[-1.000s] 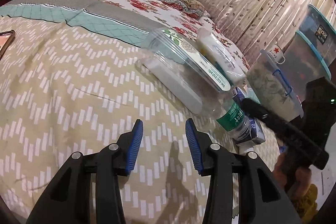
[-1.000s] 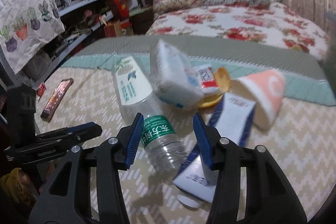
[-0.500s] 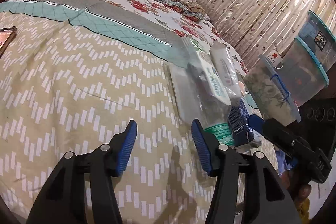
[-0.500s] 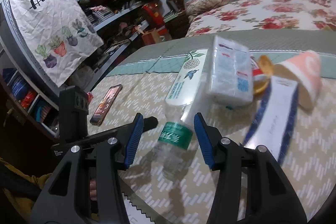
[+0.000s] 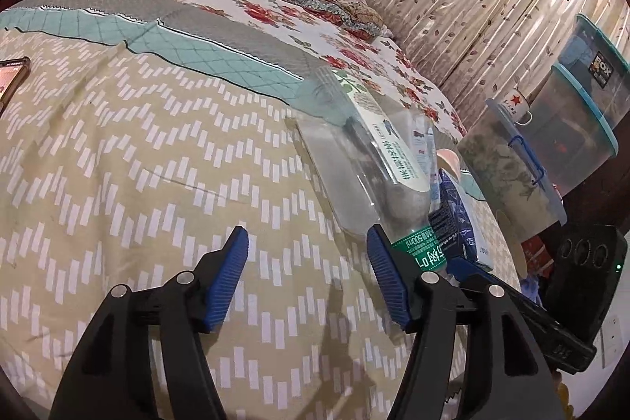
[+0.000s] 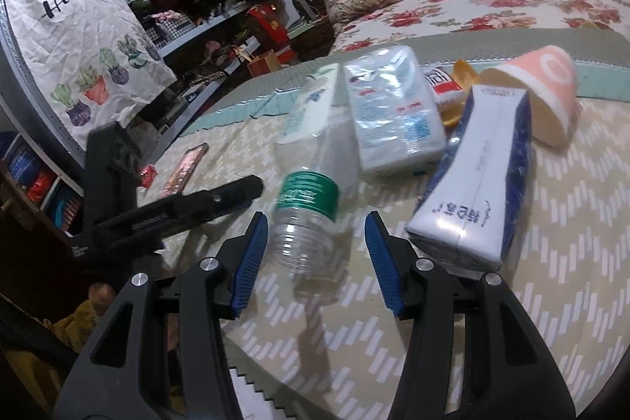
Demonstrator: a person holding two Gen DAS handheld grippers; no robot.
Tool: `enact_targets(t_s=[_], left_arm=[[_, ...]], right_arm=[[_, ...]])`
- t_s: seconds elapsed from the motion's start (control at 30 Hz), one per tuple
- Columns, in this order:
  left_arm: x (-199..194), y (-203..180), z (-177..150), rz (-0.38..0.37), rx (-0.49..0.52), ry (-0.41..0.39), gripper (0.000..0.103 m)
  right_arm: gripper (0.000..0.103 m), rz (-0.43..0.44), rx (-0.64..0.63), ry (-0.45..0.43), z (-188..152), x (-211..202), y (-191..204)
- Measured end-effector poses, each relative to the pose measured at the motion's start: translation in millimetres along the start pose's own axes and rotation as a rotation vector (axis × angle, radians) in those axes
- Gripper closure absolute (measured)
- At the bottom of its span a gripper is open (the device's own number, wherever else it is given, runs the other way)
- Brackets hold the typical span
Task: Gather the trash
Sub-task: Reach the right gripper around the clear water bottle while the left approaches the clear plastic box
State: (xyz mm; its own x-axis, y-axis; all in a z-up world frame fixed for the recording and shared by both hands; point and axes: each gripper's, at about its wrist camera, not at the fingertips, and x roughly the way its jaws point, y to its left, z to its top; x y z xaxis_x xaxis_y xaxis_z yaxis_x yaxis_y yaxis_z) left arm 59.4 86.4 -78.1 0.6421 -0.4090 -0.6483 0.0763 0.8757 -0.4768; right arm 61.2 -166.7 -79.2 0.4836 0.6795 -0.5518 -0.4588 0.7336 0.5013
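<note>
Both grippers angled down over the bed [image 5: 118, 164]. The left gripper [image 5: 307, 274] was opening, nothing between its jaws. The right gripper [image 6: 315, 258] stood part open around the clear bottle [image 6: 311, 191], pads apart from it. Only the right view showed the pink cup [image 6: 547, 93] at 1 o'clock. Since a second before, the bottle's neck had come deeper between the right jaws.

Clear glossy plastic bottle [image 6: 315, 184]; matt woven cloth bedspread [image 5: 118, 164]; ribbed pads [image 6: 252, 254].
</note>
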Motion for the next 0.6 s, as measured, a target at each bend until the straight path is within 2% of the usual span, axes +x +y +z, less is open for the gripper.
enact_targets(t_s=[0.3,0.6], left_arm=[[4,-11,-2,-0.003,0.012,0.001,0.038],[6,-9,-3,-0.038,0.006,0.004,0.031]], right_arm=[[0.046,0.014,0.059,-0.018,-2,-1,-17],[0.042,0.008,0.036,-0.009,-1,1,-14]])
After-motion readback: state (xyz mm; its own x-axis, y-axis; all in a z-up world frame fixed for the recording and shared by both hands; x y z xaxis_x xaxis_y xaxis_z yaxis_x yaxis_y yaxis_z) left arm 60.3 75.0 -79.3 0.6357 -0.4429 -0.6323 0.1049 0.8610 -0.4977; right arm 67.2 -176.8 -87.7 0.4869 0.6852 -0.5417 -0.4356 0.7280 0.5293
